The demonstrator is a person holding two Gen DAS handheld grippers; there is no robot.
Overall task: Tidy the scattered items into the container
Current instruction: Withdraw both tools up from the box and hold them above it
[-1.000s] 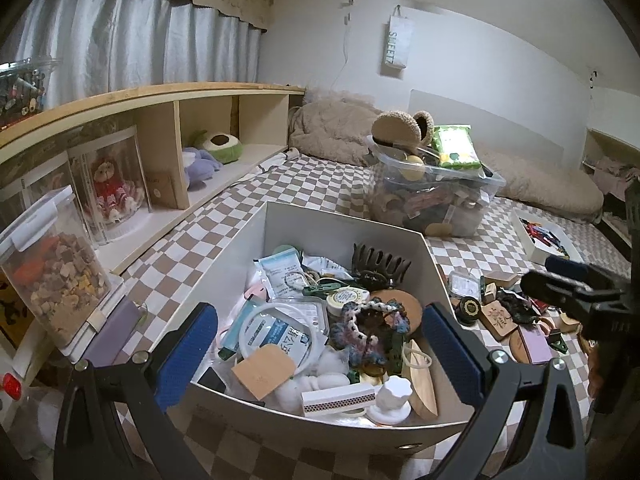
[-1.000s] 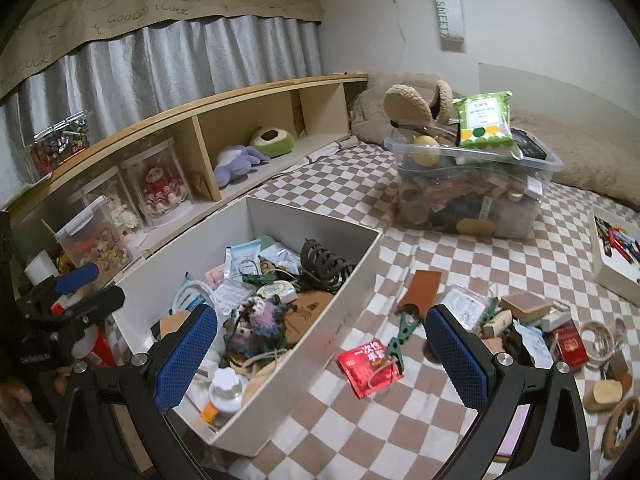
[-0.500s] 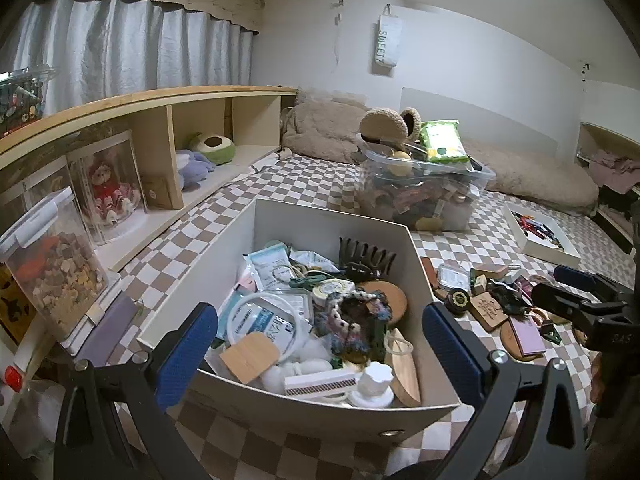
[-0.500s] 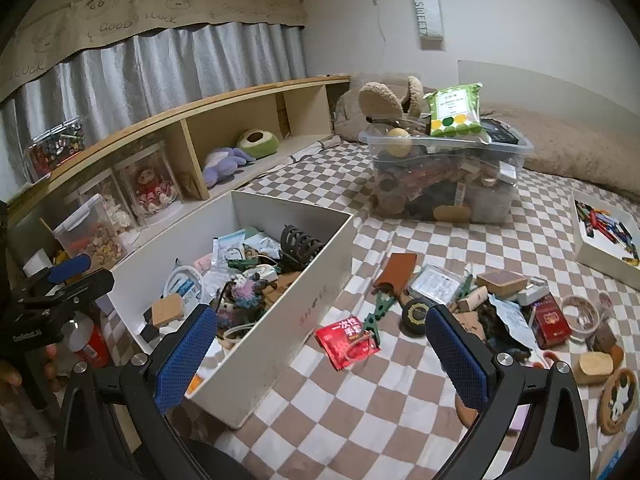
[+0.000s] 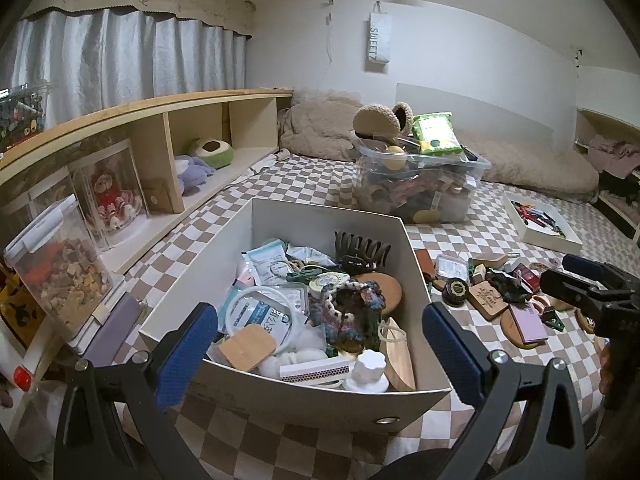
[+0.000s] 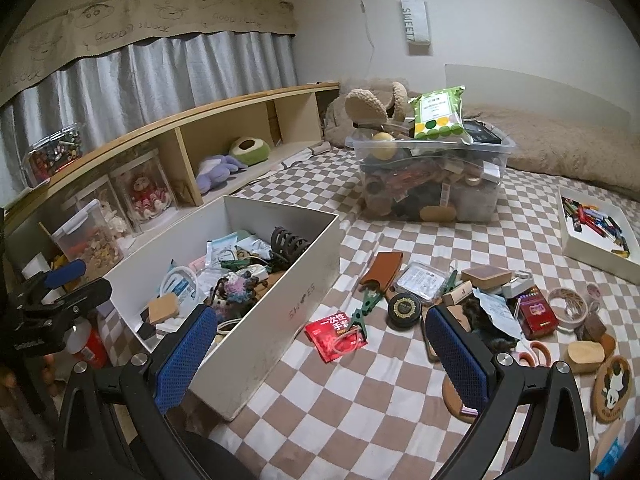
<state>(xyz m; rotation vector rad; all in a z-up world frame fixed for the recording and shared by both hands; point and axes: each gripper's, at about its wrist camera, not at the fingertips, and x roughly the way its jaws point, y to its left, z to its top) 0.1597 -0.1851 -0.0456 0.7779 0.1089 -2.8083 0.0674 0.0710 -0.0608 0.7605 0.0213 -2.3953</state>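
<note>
A white cardboard box (image 5: 304, 404) on the checkered bed holds many small items; it also shows in the right wrist view (image 6: 280, 312). Scattered items lie to its right: a red packet (image 6: 336, 336), a green clip (image 6: 366, 306), a round black tin (image 6: 405, 309), a brown leather pouch (image 6: 382, 266), a red box (image 6: 537, 312) and wooden coasters (image 5: 486, 299). My left gripper (image 5: 320, 352) is open and empty above the box's near end. My right gripper (image 6: 324, 360) is open and empty above the box's right wall and the red packet.
A clear plastic bin (image 6: 432, 184) full of things stands behind. A white tray of crayons (image 6: 596, 232) lies at the right. A wooden shelf (image 6: 192, 140) with plush toys and jars runs along the left. A beige blanket (image 5: 528, 164) lies at the back.
Both grippers have pulled back and risen a little, so the box and the scattered items look smaller and farther. Both stay open and empty.
</note>
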